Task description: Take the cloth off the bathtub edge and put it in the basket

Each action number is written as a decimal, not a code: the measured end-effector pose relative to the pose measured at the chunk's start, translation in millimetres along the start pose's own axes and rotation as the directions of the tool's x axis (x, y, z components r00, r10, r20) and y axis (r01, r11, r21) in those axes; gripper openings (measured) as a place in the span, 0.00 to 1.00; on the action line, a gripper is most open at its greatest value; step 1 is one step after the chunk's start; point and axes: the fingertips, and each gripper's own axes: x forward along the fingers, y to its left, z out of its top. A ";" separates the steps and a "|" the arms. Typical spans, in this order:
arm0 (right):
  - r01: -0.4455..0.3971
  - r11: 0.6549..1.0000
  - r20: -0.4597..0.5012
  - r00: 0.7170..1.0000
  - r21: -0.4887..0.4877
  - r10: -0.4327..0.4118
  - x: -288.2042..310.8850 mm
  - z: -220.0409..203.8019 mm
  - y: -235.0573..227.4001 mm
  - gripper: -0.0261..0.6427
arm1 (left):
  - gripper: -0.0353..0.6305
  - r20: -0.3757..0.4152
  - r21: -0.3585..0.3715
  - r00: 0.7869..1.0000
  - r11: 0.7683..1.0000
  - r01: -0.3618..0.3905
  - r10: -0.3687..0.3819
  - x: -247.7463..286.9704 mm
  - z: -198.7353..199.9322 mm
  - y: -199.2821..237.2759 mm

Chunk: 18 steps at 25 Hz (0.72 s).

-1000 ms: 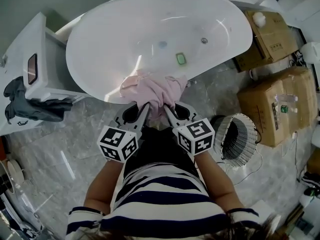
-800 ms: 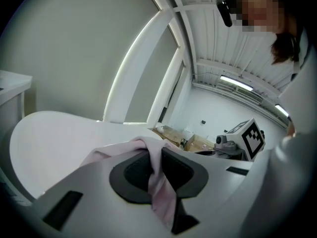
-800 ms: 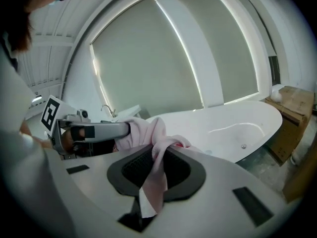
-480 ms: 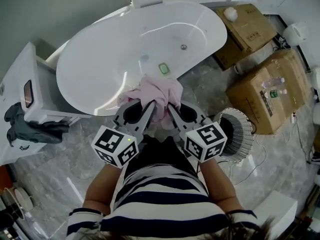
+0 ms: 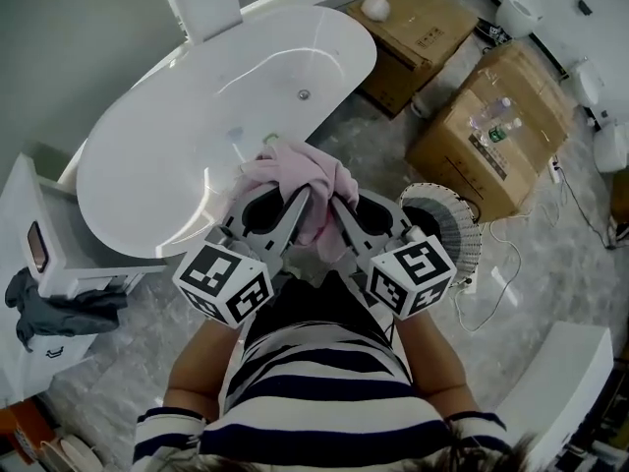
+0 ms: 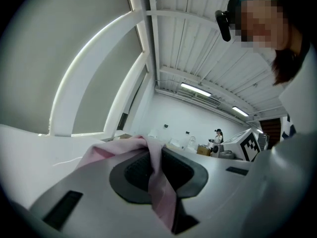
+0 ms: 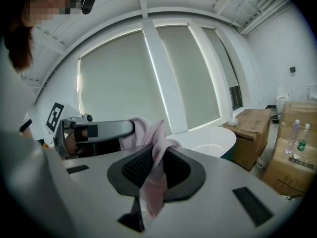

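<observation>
Here, both grippers were held side by side before the person's chest, tips pointing away. The left gripper (image 5: 298, 203) and the right gripper (image 5: 340, 206) were each clamped on the pink cloth (image 5: 295, 168), bunched at their tips over the near rim of the bathtub (image 5: 147, 180); the basket (image 5: 454, 226) stood just right.

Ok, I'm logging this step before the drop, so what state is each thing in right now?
cloth: bunched, held up between both grippers.
left gripper: shut on the cloth.
right gripper: shut on the cloth.
basket: upright on the floor, cloth not in it.
bathtub: no water.
</observation>
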 end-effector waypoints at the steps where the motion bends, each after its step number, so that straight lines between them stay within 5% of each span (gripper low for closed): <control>1: 0.017 1.000 0.010 1.000 0.004 -0.017 -6.0 2.0 -4.5 0.15 | 0.15 -0.002 0.005 1.000 1.000 0.021 -0.021 5.3 1.0 -6.3; 9: 0.180 0.983 0.085 0.980 0.036 -0.182 -45.4 18.3 -35.0 0.15 | 0.15 -0.031 0.038 0.976 0.975 0.217 -0.216 45.9 11.4 -48.0; 18: 0.383 0.919 0.141 0.909 0.094 -0.393 -81.6 28.0 -71.0 0.15 | 0.15 -0.086 0.031 0.899 0.901 0.433 -0.430 86.1 12.3 -84.6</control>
